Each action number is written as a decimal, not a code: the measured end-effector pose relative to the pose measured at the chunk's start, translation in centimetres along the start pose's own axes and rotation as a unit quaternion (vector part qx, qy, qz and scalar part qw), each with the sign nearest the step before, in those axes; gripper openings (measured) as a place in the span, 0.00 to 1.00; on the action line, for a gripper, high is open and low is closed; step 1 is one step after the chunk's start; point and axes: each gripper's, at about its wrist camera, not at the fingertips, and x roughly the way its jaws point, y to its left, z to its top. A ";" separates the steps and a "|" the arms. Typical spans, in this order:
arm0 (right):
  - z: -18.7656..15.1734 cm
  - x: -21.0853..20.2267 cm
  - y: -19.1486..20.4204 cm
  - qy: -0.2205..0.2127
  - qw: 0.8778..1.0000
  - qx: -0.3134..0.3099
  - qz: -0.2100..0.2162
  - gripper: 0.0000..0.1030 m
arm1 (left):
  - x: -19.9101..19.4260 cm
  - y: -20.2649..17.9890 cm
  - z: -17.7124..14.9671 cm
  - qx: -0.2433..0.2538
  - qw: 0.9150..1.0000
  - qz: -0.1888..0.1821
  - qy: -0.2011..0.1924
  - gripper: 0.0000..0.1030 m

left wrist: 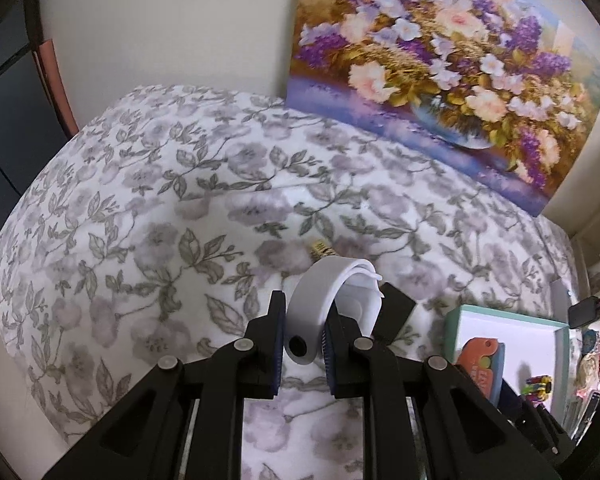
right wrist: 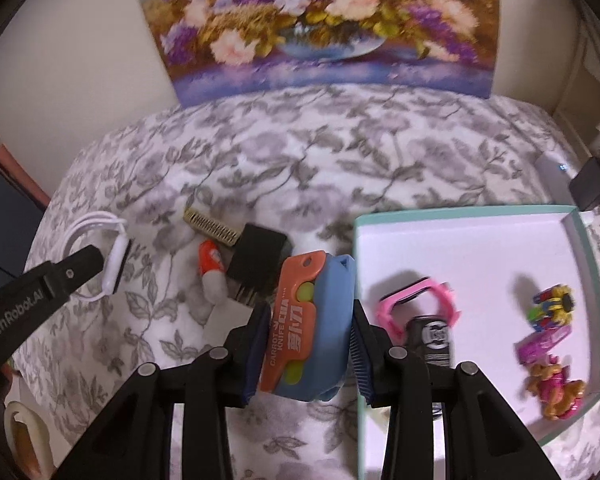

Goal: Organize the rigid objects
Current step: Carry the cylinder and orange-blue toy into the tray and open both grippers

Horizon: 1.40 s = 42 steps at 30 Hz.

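Note:
My left gripper [left wrist: 302, 350] is shut on a white smartwatch [left wrist: 320, 304], held above the floral cloth; it also shows at the left of the right wrist view [right wrist: 112, 260]. My right gripper [right wrist: 310, 350] is shut on an orange and blue carrot knife [right wrist: 306, 328], just left of the teal-rimmed white box [right wrist: 460, 212]. In the box lie a pink watch [right wrist: 416, 300], a black item [right wrist: 434, 340] and small colourful toys [right wrist: 552, 304]. On the cloth lie a black comb attachment [right wrist: 256, 260], a tan comb blade [right wrist: 210, 226] and an orange and white piece [right wrist: 212, 268].
A flower painting [left wrist: 440, 64] leans against the wall behind the floral cloth [left wrist: 140, 200]. A dark charger [right wrist: 590, 184] and clutter sit at the right edge. A cream object [right wrist: 24, 436] lies at the lower left of the right wrist view.

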 end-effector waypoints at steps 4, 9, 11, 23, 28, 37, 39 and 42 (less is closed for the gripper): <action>0.6 -1.8 -1.9 -0.021 1.000 0.013 -0.012 0.39 | -0.6 -1.6 -0.3 0.009 1.000 -0.019 -0.002 0.17; 1.4 -3.3 -4.7 -0.038 0.998 0.031 -0.027 0.39 | -1.0 -4.7 -1.1 0.039 0.999 -0.032 0.001 0.17; 1.6 -3.6 -5.8 -0.043 0.998 0.036 -0.038 0.39 | -1.0 -5.8 -1.4 0.051 0.998 -0.037 0.006 0.17; 1.8 -3.8 -13.5 -0.042 0.991 0.111 -0.065 0.39 | 0.4 -14.2 -2.7 0.118 0.990 -0.068 0.025 0.17; 1.3 -3.0 -16.0 -0.028 0.988 0.135 -0.072 0.40 | 1.5 -17.2 -3.7 0.136 0.986 -0.092 0.035 0.17; 0.6 -1.8 -17.8 -0.004 0.985 0.148 -0.091 0.40 | 3.1 -18.4 -5.0 0.149 0.982 -0.108 0.053 0.17; 0.4 -1.6 -18.0 0.003 0.984 0.151 -0.098 0.40 | 3.2 -18.5 -5.1 0.151 0.981 -0.109 0.055 0.17; 0.2 -1.3 -18.2 0.010 0.983 0.153 -0.100 0.40 | 3.5 -18.7 -5.4 0.154 0.980 -0.112 0.061 0.17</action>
